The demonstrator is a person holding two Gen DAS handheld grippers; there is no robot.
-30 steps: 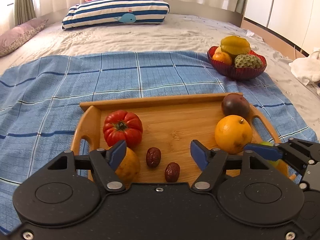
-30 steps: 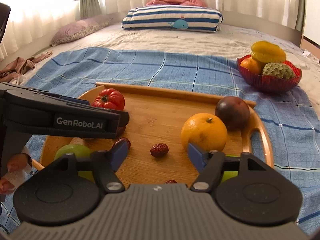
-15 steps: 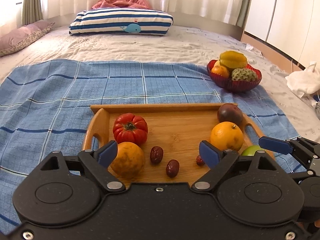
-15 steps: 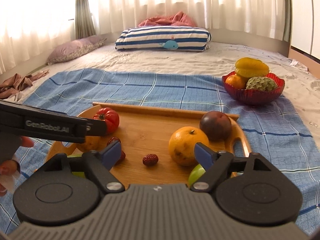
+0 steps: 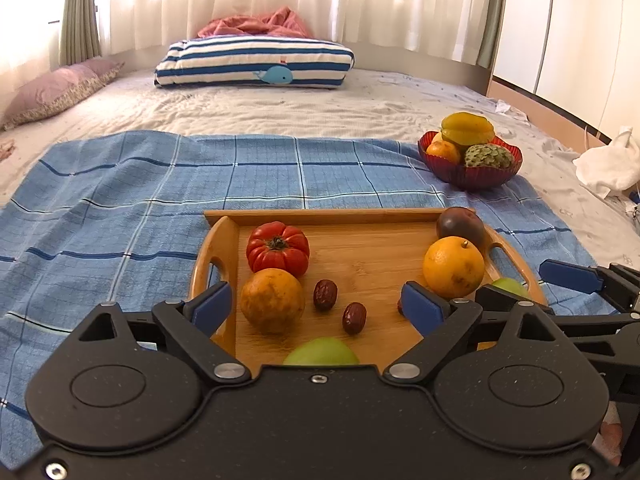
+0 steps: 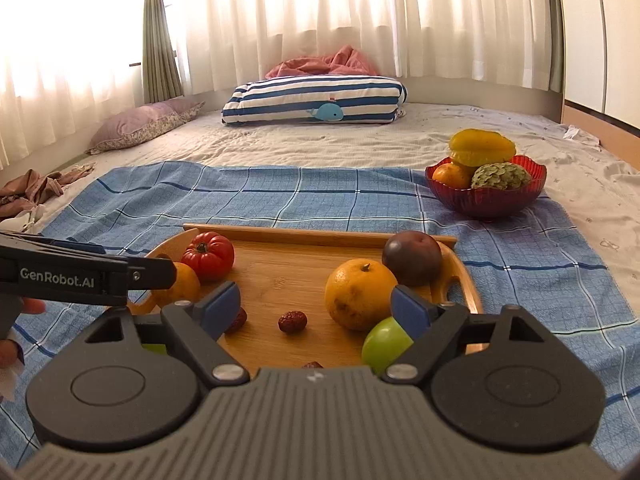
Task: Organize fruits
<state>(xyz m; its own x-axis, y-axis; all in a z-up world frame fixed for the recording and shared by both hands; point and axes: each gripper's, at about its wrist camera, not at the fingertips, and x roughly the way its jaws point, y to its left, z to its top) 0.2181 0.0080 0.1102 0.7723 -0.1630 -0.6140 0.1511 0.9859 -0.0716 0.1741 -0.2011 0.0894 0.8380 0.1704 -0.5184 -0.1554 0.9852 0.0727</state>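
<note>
A wooden tray lies on a blue checked cloth. It holds a red tomato, two oranges, a dark purple fruit, several dates and green fruits. My left gripper is open and empty above the tray's near edge. My right gripper is open and empty, with a green fruit by its right finger.
A red bowl of fruit stands at the back right on the cloth. A striped pillow and a purple pillow lie at the head of the bed. White cloth lies at the right.
Both grippers have pulled back and risen from the tray, so more of the tray and bed shows. Both stay open and empty. The fruits have not moved.
</note>
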